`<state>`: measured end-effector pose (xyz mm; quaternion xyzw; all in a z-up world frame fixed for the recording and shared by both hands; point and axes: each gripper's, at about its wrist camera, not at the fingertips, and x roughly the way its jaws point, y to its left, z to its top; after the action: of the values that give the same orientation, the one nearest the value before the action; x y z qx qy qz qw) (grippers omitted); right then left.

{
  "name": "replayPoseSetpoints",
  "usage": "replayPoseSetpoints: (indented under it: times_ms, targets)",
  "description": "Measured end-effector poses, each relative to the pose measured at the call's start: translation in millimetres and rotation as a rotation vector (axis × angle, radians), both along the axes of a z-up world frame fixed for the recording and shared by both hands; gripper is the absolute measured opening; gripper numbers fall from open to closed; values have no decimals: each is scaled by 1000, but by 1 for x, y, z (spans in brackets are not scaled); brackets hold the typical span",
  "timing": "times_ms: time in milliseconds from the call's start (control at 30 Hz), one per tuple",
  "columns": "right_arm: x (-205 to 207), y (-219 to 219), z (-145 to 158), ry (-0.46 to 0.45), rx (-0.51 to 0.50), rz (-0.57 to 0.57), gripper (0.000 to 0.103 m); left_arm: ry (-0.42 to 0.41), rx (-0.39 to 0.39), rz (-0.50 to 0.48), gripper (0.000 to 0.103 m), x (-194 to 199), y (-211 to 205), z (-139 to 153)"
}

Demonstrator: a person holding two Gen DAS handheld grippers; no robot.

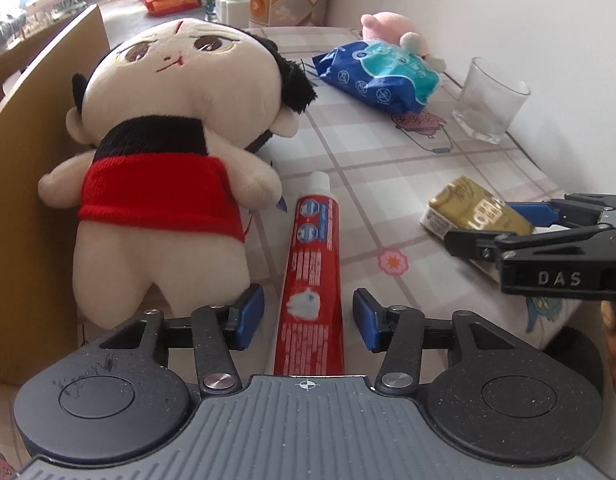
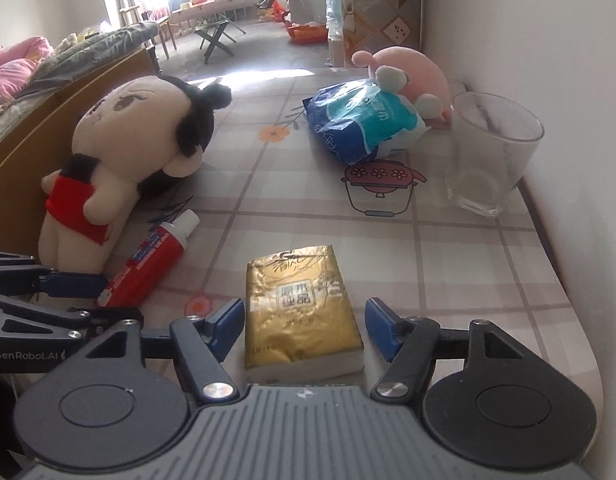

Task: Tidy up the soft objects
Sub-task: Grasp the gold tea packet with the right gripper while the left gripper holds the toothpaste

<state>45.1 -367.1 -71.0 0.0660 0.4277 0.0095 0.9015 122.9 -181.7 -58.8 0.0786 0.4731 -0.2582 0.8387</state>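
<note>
Here the left hand-held gripper (image 1: 308,318) hangs over the bench (image 1: 388,168) with its blue pads set apart on either side of a red toothpaste tube (image 1: 310,280), neither pad pressing it, and a plush doll in a red top (image 1: 163,160) lies just beside the tube against a brown board (image 1: 23,168). The right hand-held gripper (image 2: 303,330) likewise straddles a gold tissue pack (image 2: 301,312), its pads close to both sides without squeezing. Farther back, a blue-and-white soft packet (image 2: 364,120) leans on a pink plush toy (image 2: 412,68), near an empty glass (image 2: 488,152) by the wall.
</note>
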Motion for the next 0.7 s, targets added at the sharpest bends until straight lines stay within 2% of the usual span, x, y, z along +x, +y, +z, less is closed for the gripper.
replayPoseSetpoints:
  times_ms: [133,167,200,300,400,567,700]
  targets:
    - [3,4,-7,-10,-31,19,67,-87,63,-9,48,-6,-16,-5]
    - [1,6,-8,-17,-48,22,66,-91,62,-4,44,-7,-15,-5]
    - [-1,7,-8,-25,-60,28,61,-88,55,-2,34,-7,-15,-5]
    - [-6,6,-7,-49,-52,22,57,-87,49,9,32,-5,-13,-4]
    - [-11,2,-3,-75,-13,-2,56,-84,30,27,31,-4,-10,-3]
    - [-25,-4,10,-127,56,-46,56,-47,-42,48,31,-4,3,0]
    - [-35,-4,21,-159,102,-66,56,-60,-100,55,31,-10,14,8]
